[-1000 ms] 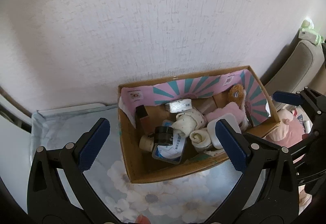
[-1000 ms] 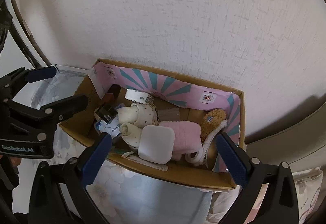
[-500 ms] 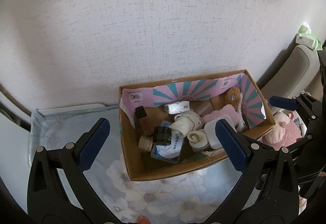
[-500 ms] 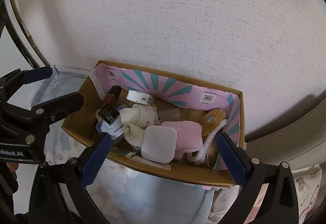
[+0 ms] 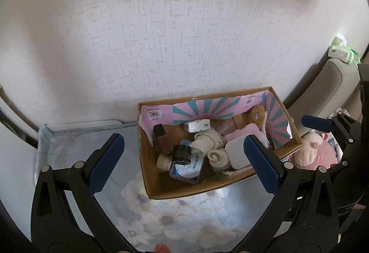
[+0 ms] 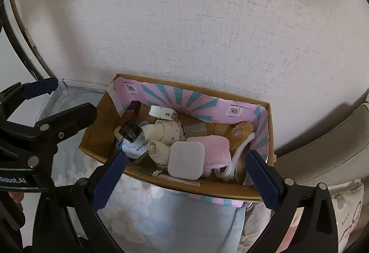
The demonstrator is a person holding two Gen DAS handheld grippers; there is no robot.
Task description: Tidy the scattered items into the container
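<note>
A cardboard box (image 5: 159, 188) with a pink and teal lining stands on the floral sheet against the wall; it also shows in the right wrist view (image 6: 96, 128). Inside lie a white square pad (image 6: 186, 160), rolled cream socks (image 6: 169, 132), a pink fluffy cloth (image 6: 215, 147), a brown plush slipper (image 6: 241, 134), a black-capped jar (image 5: 182, 154), a brown bottle (image 5: 161, 140) and a white tape roll (image 5: 197, 125). My left gripper (image 5: 184, 164) is open and empty, above and in front of the box. My right gripper (image 6: 184, 180) is open and empty at the box's near wall.
A floral sheet (image 5: 175, 218) covers the bed in front of the box. A pink plush toy (image 5: 309, 154) lies right of the box. A beige headboard (image 5: 320, 96) rises at the right. The textured wall (image 5: 161, 34) is directly behind.
Both grippers have drawn back and up from the box, which now looks smaller and further off. Both stayed open and empty.
</note>
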